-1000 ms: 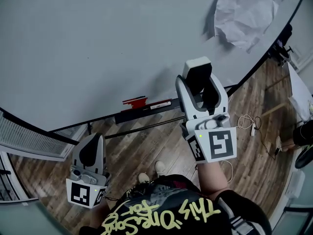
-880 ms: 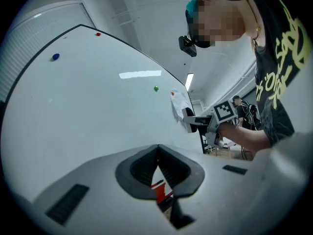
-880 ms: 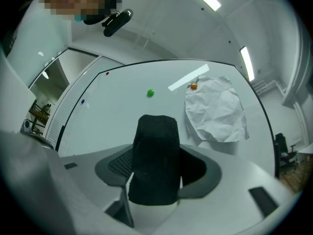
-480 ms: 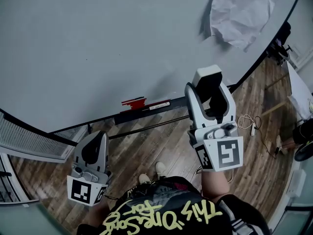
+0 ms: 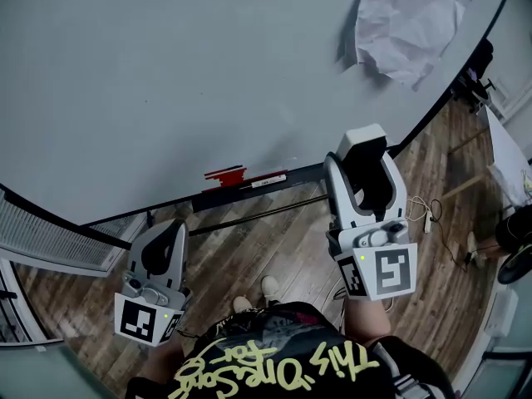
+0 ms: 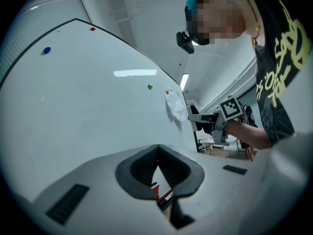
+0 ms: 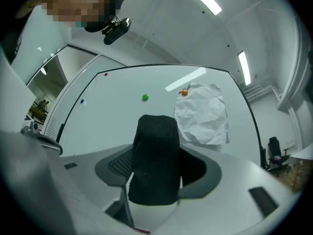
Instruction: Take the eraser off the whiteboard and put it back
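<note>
My right gripper (image 5: 366, 158) is shut on the eraser (image 5: 361, 139), a block with a white back and a black felt face (image 7: 155, 156). It is held out in front of the whiteboard (image 5: 183, 81), off its surface and above the wooden floor. In the right gripper view the felt fills the gap between the jaws, with the board behind. Low at the left, my left gripper (image 5: 163, 243) hangs with its jaws closed tip to tip (image 6: 157, 154) and nothing between them.
A crumpled sheet of paper (image 5: 409, 23) is stuck on the board at the upper right. The board's tray (image 5: 274, 181) carries a red object (image 5: 226, 174). Small magnets dot the board, a green one (image 7: 145, 97) among them. A cable (image 5: 420, 210) lies on the floor.
My right gripper, with the eraser in it, has drawn back from the board, moving right and down in the head view. The left gripper has barely shifted.
</note>
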